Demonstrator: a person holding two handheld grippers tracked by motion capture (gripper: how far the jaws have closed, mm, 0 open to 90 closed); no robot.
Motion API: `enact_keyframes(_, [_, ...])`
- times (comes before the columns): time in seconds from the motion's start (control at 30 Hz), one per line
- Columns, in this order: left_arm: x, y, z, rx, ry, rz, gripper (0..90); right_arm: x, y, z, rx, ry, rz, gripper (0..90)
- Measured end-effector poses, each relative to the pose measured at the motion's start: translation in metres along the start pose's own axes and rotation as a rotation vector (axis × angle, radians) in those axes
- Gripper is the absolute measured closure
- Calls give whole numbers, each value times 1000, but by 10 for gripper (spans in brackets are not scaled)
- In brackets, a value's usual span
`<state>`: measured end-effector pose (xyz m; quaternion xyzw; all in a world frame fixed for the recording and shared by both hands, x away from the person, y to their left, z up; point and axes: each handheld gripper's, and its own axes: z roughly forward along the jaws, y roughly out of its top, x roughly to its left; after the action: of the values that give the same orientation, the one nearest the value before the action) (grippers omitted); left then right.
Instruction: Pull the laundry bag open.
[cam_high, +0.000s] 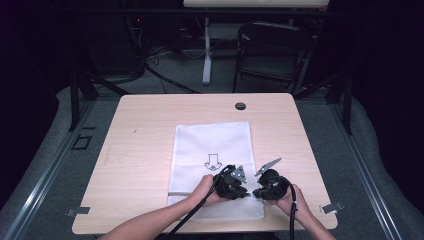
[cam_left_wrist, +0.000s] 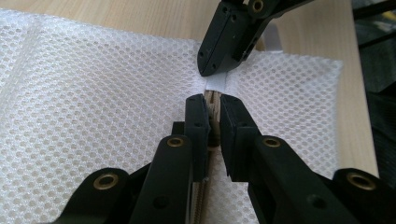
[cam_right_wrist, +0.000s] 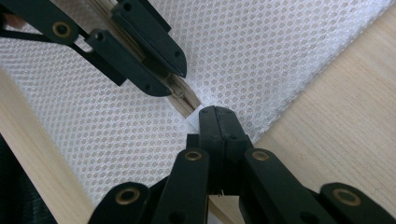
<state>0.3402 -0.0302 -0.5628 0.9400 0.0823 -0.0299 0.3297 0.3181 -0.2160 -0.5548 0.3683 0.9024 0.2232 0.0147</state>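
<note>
Both grippers worked at the near end of the white mesh bag (cam_high: 212, 160), which lay flat at the middle of the table (cam_high: 135, 150). The left gripper (cam_left_wrist: 212, 122) was pinched on the zipper slider (cam_left_wrist: 214, 133). The right gripper (cam_right_wrist: 215, 122) was clamped fully on the white end tab (cam_left_wrist: 215, 84).

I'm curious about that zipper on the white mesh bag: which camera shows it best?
The left gripper view: the zipper runs up between its jaws, close up. The right gripper view shows a short stretch beside the left tool. The high view hides it under the hands.
</note>
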Motion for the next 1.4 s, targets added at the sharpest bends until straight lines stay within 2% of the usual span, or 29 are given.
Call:
enact_keyframes(0.1, [0, -2, -1, -12, -4, -2, 822, 0, 0, 0, 3, -2, -2, 900])
enact_keyframes(0.13, [0, -2, -2, 3, 3, 3, 822, 0, 0, 0, 0, 0, 1, 900])
enact_keyframes(0.23, [0, -3, -3, -17, -5, -6, 822, 0, 0, 0, -1, 6, 7, 900])
enact_keyframes(0.4, [1, -6, -8, -6, 1, -11, 822, 0, 0, 0, 0, 6, 12, 900])
enact_keyframes(0.47, [2, -8, -7, -21, -9, -19, 822, 0, 0, 0, -1, 4, 13, 900])
enact_keyframes(0.83, [5, -4, -7, 5, -17, -7, 822, 3, 1, 1, -2, -4, 32, 900])
enact_keyframes(0.9, [5, -5, -7, -4, -15, -16, 822, 3, 1, 2, -16, 0, 42, 900])
enact_keyframes(0.93, [6, -7, -8, -13, -25, -22, 822, 1, 2, 0, 9, -5, 22, 900])
enact_keyframes(1.0, [6, -10, -9, -22, -25, -40, 822, 3, 2, 1, 2, -4, 32, 900])
enact_keyframes(1.13, [5, -10, -12, -22, -25, -34, 822, 3, 3, 0, 16, -15, 22, 900])
enact_keyframes(1.2, [6, -12, -15, -25, -24, -38, 822, 3, 2, 1, 7, -1, 30, 900])
enact_keyframes(1.27, [7, -14, -19, -25, -22, -52, 821, 2, 2, 1, 7, -6, 27, 900])
enact_keyframes(1.4, [6, -17, -21, -27, -15, -52, 821, 2, 3, 0, 18, -1, 27, 900])
